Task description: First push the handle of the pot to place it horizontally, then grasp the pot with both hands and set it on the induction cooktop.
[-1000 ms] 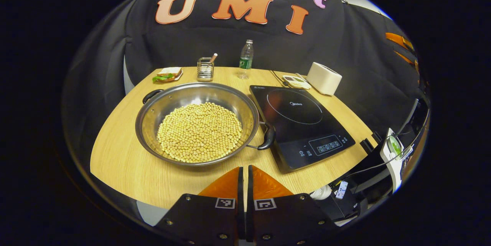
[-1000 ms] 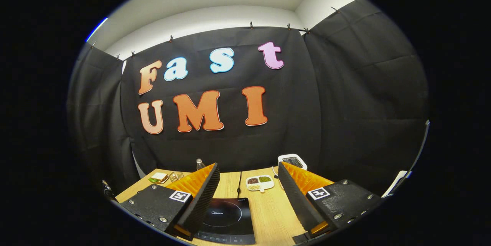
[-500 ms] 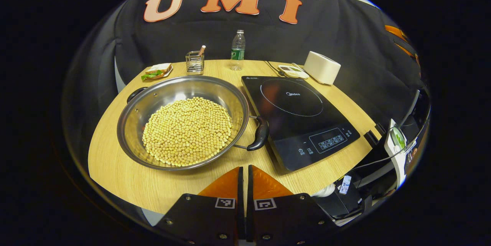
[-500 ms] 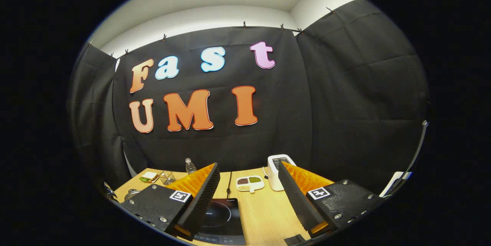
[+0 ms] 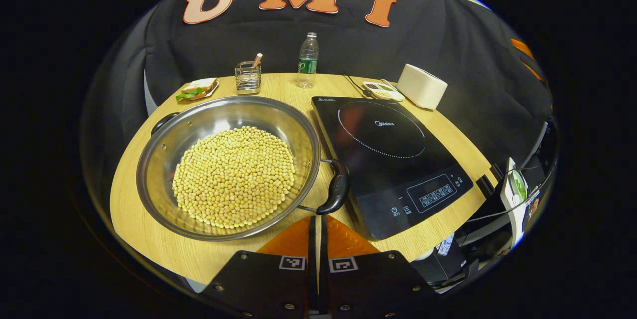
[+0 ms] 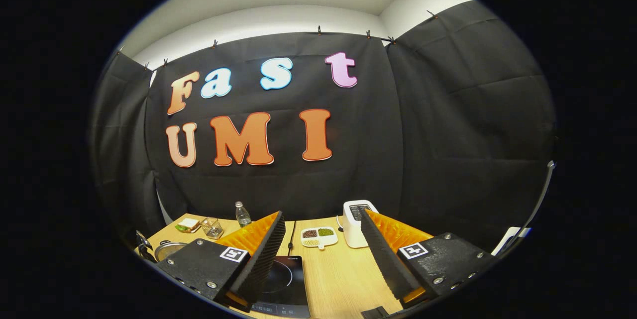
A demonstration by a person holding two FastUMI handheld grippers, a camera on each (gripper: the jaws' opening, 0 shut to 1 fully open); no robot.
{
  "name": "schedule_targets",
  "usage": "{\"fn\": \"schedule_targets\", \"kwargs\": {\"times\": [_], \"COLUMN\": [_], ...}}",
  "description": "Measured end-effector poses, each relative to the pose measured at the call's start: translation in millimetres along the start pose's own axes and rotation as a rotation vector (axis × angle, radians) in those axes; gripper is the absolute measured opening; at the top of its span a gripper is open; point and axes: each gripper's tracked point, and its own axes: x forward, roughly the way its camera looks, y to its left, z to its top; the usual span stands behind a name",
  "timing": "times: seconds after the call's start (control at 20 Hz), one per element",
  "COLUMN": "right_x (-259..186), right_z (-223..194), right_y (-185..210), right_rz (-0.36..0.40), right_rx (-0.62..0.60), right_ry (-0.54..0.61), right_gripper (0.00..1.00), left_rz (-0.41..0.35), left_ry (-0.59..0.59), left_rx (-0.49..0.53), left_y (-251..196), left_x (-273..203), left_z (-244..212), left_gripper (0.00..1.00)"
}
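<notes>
The pot [image 5: 229, 164] sits on the wooden table [image 5: 144, 219] just left of the induction cooktop [image 5: 388, 155], a wide, shallow stainless steel pan heaped with dry yellow soybeans [image 5: 234, 174]. Its near handle [image 5: 336, 187] — a black, curved grip on two thin wire stems — lies beside the cooktop's left edge, and the far handle [image 5: 161, 122] shows at the opposite rim. Loaded like this the pot is probably heavy and stiff, with smooth polished walls that would slip between flat pads; the beans could roll and spill if it tilts. The two black handles look like the only sound places to take hold, one per side, kept level.

The left gripper [image 5: 317, 232] hovers just short of the near handle with its orange-backed fingers pressed together on nothing. The right gripper [image 6: 322, 254] is held higher, above the cooktop's glossy black glass, its ribbed black pads [image 6: 261, 264] spread wide and empty. A white toaster [image 6: 357, 217] stands at the back.
</notes>
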Motion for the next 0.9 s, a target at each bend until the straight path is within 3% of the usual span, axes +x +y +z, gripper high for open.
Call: {"fn": "schedule_targets", "kwargs": {"times": [0.1, 0.15, 0.2, 0.25, 0.55, 0.65, 0.7, 0.75, 0.8, 0.9], "right_x": [1.4, 2.5, 3.6, 5.0, 11.2, 13.2, 14.4, 14.7, 15.2, 19.2], "right_z": [-0.2, -0.8, -1.7, -3.6, -12.3, -13.0, -13.4, -13.5, -14.5, -16.9], "right_y": [-4.0, -4.9, -6.0, -8.2, -15.4, -17.5, -18.9, -19.8, -20.5, -20.6], "right_rz": [-0.010, -0.012, -0.015, -0.018, -0.031, -0.036, -0.039, -0.041, -0.041, -0.043], "right_rx": [0.000, 0.002, 0.003, 0.003, -0.005, -0.011, -0.012, -0.013, -0.013, -0.014], "right_ry": [-0.002, -0.003, -0.001, 0.001, 0.021, 0.021, 0.019, 0.019, 0.020, 0.024], "right_gripper": [1.00, 0.95, 1.00, 0.95, 0.95, 1.00, 0.95, 1.00, 0.95, 1.00], "left_rz": [-0.002, -0.004, -0.007, -0.011, -0.008, -0.007, -0.009, -0.009, -0.010, -0.013], "left_ry": [-0.002, -0.003, -0.003, -0.002, -0.010, -0.012, -0.012, -0.013, -0.014, -0.017], "left_rx": [0.003, 0.002, -0.002, -0.006, -0.010, -0.006, -0.005, -0.004, -0.003, -0.008], "left_y": [-1.6, -2.5, -2.6, -3.2, -3.3, -4.2, -5.2, -5.9, -5.8, -5.8], "left_x": [4.4, 7.9, 9.6, 12.9, 31.5, 36.2, 39.6, 42.2, 44.1, 49.9], "left_z": [1.5, 2.6, 4.9, 6.6, 19.6, 22.9, 25.2, 28.4, 29.3, 33.9], "left_gripper": [0.03, 0.05, 0.03, 0.03, 0.05, 0.05, 0.05, 0.05, 0.05, 0.04]}}
